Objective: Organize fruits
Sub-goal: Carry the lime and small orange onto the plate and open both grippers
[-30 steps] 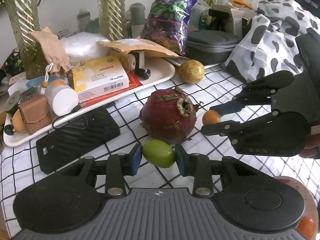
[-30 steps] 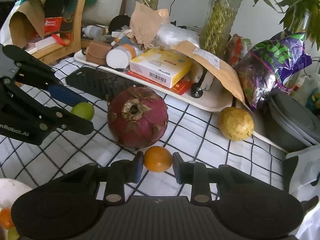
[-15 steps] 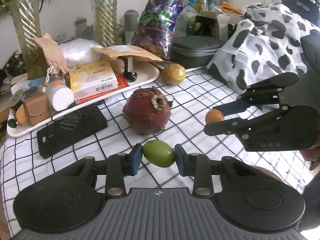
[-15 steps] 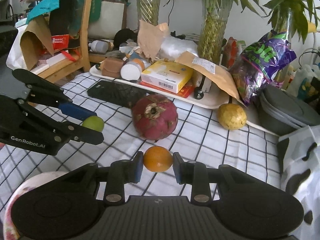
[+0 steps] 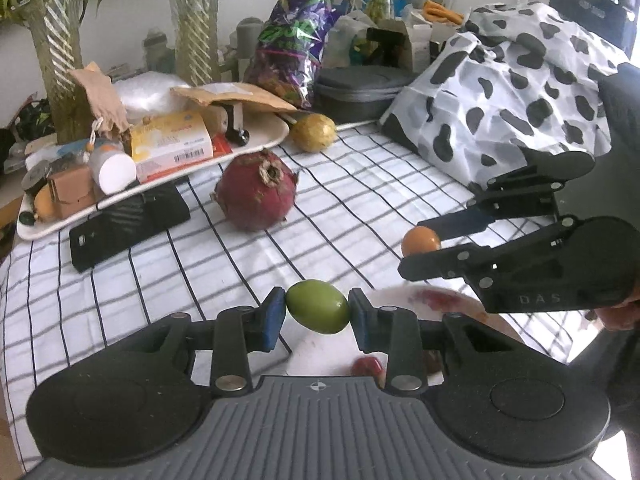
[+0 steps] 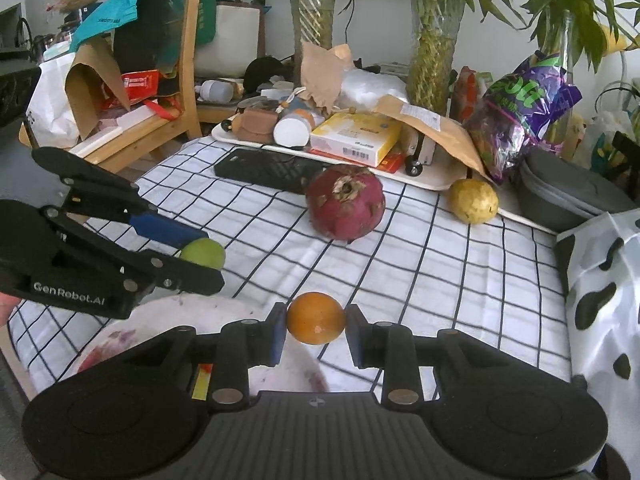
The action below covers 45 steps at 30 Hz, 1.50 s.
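Note:
My left gripper (image 5: 317, 314) is shut on a small green fruit (image 5: 317, 312), held above the near edge of a white plate (image 5: 404, 300) with red fruit pieces. My right gripper (image 6: 316, 318) is shut on a small orange fruit (image 6: 316, 317), also over the plate (image 6: 168, 316). Each gripper shows in the other's view: the right one (image 5: 420, 246) with the orange fruit (image 5: 420, 241), the left one (image 6: 196, 254) with the green fruit (image 6: 203, 253). A red dragon fruit (image 5: 258, 190) and a yellow fruit (image 5: 313, 133) lie farther back on the checked cloth.
A white tray (image 5: 276, 136) of boxes and small items stands at the back, a black power bank (image 5: 128, 224) before it. A cow-print cloth (image 5: 512, 92) and grey case (image 5: 360, 92) lie right. Vases (image 6: 434, 40) and a wooden chair (image 6: 176, 80) stand behind.
Both grippers have pulled back from the dragon fruit toward the near table edge and risen, each carrying its fruit. The white plate has come into view beneath them.

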Each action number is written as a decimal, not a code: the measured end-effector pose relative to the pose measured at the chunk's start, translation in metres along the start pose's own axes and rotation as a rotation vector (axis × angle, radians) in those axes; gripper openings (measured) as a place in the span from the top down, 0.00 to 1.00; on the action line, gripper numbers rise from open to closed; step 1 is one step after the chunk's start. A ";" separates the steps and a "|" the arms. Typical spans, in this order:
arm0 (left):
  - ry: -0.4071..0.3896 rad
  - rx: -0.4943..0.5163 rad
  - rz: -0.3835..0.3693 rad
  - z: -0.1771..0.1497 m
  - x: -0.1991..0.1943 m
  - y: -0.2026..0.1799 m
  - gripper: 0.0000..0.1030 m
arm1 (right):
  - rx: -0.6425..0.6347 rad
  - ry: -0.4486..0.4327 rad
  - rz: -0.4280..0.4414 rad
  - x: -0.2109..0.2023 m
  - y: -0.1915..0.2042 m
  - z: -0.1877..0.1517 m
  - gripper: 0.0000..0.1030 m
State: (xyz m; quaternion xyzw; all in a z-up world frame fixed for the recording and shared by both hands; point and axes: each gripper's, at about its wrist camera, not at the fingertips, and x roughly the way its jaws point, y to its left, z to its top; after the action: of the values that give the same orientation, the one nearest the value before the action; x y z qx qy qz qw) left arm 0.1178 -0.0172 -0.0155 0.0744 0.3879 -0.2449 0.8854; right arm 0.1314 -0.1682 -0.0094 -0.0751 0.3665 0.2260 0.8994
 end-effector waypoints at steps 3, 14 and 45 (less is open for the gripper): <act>0.025 -0.001 -0.005 -0.007 -0.001 -0.005 0.68 | 0.005 0.003 0.001 -0.004 0.004 -0.003 0.68; 0.088 -0.080 0.027 -0.020 -0.001 -0.002 0.58 | 0.012 0.017 0.005 -0.010 0.014 -0.012 0.68; 0.061 -0.130 0.108 -0.031 -0.029 -0.004 0.43 | 0.392 0.031 0.164 -0.010 -0.019 -0.016 0.15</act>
State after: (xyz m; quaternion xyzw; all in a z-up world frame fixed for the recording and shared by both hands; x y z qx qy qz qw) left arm 0.0790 -0.0005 -0.0156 0.0450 0.4250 -0.1686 0.8882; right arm 0.1237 -0.1929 -0.0149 0.1277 0.4221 0.2219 0.8696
